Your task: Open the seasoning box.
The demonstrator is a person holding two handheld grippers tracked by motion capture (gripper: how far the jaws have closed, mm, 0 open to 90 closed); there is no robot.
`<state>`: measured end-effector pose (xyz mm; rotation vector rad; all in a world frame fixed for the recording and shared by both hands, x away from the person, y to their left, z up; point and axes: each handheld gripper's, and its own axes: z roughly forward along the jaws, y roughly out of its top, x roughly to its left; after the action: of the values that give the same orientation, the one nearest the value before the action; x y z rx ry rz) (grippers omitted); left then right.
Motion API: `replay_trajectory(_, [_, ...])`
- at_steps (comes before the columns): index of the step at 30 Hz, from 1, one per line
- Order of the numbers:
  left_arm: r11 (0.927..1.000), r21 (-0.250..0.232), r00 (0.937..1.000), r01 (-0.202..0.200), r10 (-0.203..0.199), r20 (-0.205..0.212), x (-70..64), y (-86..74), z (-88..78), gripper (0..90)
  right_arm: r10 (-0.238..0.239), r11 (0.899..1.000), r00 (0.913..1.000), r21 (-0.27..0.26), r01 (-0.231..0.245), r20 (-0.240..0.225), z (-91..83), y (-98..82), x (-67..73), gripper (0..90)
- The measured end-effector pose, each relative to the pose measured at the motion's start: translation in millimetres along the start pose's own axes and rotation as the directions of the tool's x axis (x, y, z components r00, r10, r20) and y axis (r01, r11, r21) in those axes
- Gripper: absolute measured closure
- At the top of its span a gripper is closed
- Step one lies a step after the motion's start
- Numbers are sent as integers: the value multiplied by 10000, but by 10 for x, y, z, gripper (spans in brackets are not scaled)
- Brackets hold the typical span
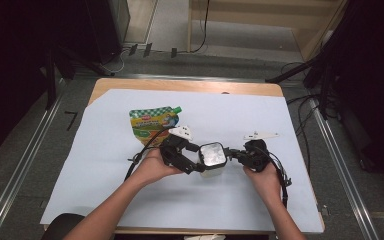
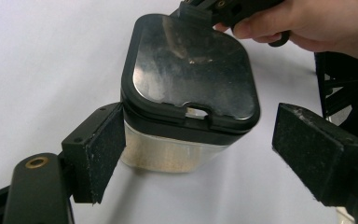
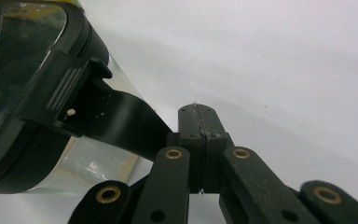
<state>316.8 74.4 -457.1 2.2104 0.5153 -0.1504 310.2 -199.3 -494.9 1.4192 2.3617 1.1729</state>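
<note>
A clear square container with a glossy black lid [image 1: 213, 155] [image 2: 191, 65] [image 3: 23, 70] stands mid-table on the white sheet. My left gripper [image 1: 197, 158] [image 2: 205, 154] is open, its pads on either side of the container body. The left pad [image 2: 103, 149] is at the container's wall and the right pad [image 2: 307, 154] stands well clear of it. My right gripper [image 1: 233, 153] [image 3: 199, 119] is shut with nothing between its jaws. Its tips rest by the lid's black hinge tab [image 3: 116, 121] on the container's far side, where the left gripper view shows the right gripper [image 2: 200, 9].
A green and yellow spouted pouch [image 1: 152, 122] lies flat behind my left hand. The white sheet [image 1: 130, 195] covers most of the wooden table [image 1: 180, 85]. Cables trail from both grippers toward the front edge.
</note>
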Motion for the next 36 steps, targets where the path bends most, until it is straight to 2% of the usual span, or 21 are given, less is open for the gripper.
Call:
replay_trajectory(2, [9995, 279, 9999, -136, 138, -73, 15, -34, 18, 188, -42, 10000, 10000, -8, 42, -56, 9, -2, 21, 900])
replay_trajectory(7, [9996, 74, 9997, -258, 258, -14, 19, -59, 15, 183, -144, 9999, 9998, 31, 144, -106, 19, -2, 59, 900])
replay_trajectory(10, [9987, -76, 9984, -513, 511, -232, -8, -77, 36, 168, -37, 10000, 9999, 34, 38, -126, 22, -7, 77, 900])
replay_trajectory(14, [9982, -366, 9980, -475, 459, -437, -28, -110, 70, 153, -74, 9999, 9999, 91, 75, -132, 16, -14, 102, 900])
replay_trajectory(19, [9984, -325, 9973, -472, 453, -571, -38, -134, 111, 142, -75, 9999, 9999, 68, 76, -122, 14, -23, 117, 900])
replay_trajectory(22, [9987, -360, 9982, -349, 331, -492, -25, -146, 128, 130, -83, 9999, 9999, 81, 84, -81, 15, -25, 137, 900])
replay_trajectory(27, [9974, -414, 9953, -592, 558, -789, -69, -131, 123, 135, -92, 9999, 9999, 120, 93, -75, 13, -26, 151, 900])
replay_trajectory(31, [9979, -389, 9963, -525, 497, -694, -61, -129, 108, 135, -94, 9999, 9999, 119, 96, -118, 11, -23, 163, 900])
replay_trajectory(36, [9974, -482, 9956, -539, 500, -792, -72, -122, 80, 141, -155, 9998, 9997, 78, 156, -172, 1, -25, 182, 900])
